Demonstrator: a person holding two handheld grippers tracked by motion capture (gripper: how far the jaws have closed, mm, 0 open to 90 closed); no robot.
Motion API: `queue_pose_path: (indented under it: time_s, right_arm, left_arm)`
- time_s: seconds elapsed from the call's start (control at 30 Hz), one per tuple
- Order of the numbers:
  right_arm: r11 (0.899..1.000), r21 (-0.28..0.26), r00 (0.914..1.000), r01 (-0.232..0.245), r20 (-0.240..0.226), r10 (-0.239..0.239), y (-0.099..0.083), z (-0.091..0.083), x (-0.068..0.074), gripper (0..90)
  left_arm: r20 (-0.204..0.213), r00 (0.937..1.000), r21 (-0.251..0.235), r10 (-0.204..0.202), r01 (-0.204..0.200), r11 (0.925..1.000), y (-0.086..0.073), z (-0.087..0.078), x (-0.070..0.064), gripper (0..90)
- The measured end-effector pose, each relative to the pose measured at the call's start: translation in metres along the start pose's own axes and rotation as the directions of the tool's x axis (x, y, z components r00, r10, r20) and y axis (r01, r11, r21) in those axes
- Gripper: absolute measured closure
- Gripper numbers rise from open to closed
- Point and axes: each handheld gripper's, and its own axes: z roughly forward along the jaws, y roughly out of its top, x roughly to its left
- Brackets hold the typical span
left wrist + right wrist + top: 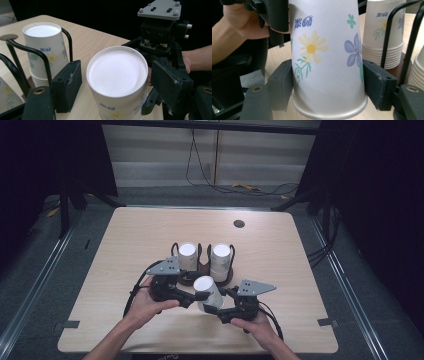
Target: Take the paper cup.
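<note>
An upside-down paper cup with a flower print point(210, 290) point(117, 72) point(324, 50) stands on the table point(280, 255) near its front edge, between both grippers. My right gripper point(221, 310) point(328, 87) is shut on it low down, just above the rim, with a pad pressed against each side. My left gripper point(201, 296) point(116, 82) comes in from the left at the cup's upturned base; its jaws flank the cup with a thin gap showing on each side. Behind the cup is a black wire cup rack point(202, 267).
The rack holds two stacks of upside-down flowered cups, one at left point(187, 255) point(418, 72) and one at right point(221, 257) point(43, 47) point(384, 37). A round cable hole point(239, 223) lies in the far tabletop. Dark curtains and floor cables surround the table.
</note>
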Motion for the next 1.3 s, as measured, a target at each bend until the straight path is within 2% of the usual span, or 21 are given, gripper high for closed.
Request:
queue_pose_path:
  time_s: [0.07,0.17,0.23,0.37,0.5,0.57,0.63,0.8,0.83,1.0,1.2,1.3]
  right_arm:
    - [1.000,0.013,1.0000,-0.001,0.004,0.001,0.001,-0.001,-0.001,30.4]
    - [1.000,0.027,1.0000,-0.004,-0.001,0.004,0.003,0.000,-0.001,30.8]
    - [0.998,0.060,1.0000,0.006,0.002,-0.006,0.004,0.000,0.000,31.1]
    - [0.996,0.087,1.0000,-0.003,0.001,0.003,0.006,-0.002,-0.002,31.6]
    - [0.994,0.112,1.0000,-0.002,-0.003,0.002,0.009,-0.001,-0.004,31.9]
    - [0.994,0.111,0.9997,-0.014,-0.016,0.016,0.008,0.000,-0.005,32.3]
    - [0.990,0.142,0.9999,0.005,-0.016,-0.003,0.007,0.001,-0.003,32.4]
    - [0.983,0.181,0.9994,0.033,0.006,-0.034,0.007,0.000,0.000,33.2]
    - [0.981,0.191,0.9994,0.031,0.006,-0.033,0.007,0.000,0.000,33.3]
    - [0.959,0.276,0.9971,0.057,0.033,-0.069,0.006,0.004,-0.001,33.9]
    - [0.953,0.298,0.9970,0.060,0.030,-0.072,0.010,0.002,-0.004,34.4]
    - [0.945,0.320,0.9971,0.062,0.022,-0.073,0.010,0.002,-0.005,34.4]
  left_arm:
    - [-0.012,0.9997,-0.005,0.020,-0.020,0.9998,0.001,-0.002,0.000,25.6]
    - [-0.007,0.9998,0.002,0.016,-0.016,0.9999,0.003,-0.006,0.000,25.9]
    - [-0.008,0.9998,0.002,0.018,-0.018,0.9998,0.003,-0.008,0.001,25.9]
    - [-0.006,1.0000,0.008,0.005,-0.005,1.0000,-0.001,-0.011,0.005,24.6]
    - [-0.019,0.9998,0.052,-0.009,0.010,0.9986,-0.005,-0.013,0.010,22.1]
    - [-0.047,0.9988,0.077,-0.015,0.018,0.9969,-0.007,-0.014,0.010,21.0]
    - [-0.052,0.9984,0.084,-0.019,0.023,0.9962,-0.007,-0.015,0.011,16.3]
    - [-0.048,0.9988,0.097,-0.015,0.019,0.9951,-0.007,-0.013,0.009,16.1]
    - [-0.038,0.9993,0.105,-0.003,0.007,0.9944,-0.007,-0.013,0.009,15.9]
    - [-0.031,0.9995,0.132,-0.002,0.006,0.9912,-0.010,-0.010,0.008,15.9]
    - [-0.031,0.9995,0.175,0.005,0.001,0.9845,-0.015,-0.006,0.010,15.8]
    - [-0.030,0.9995,0.190,0.000,0.006,0.9818,-0.017,-0.004,0.009,15.8]
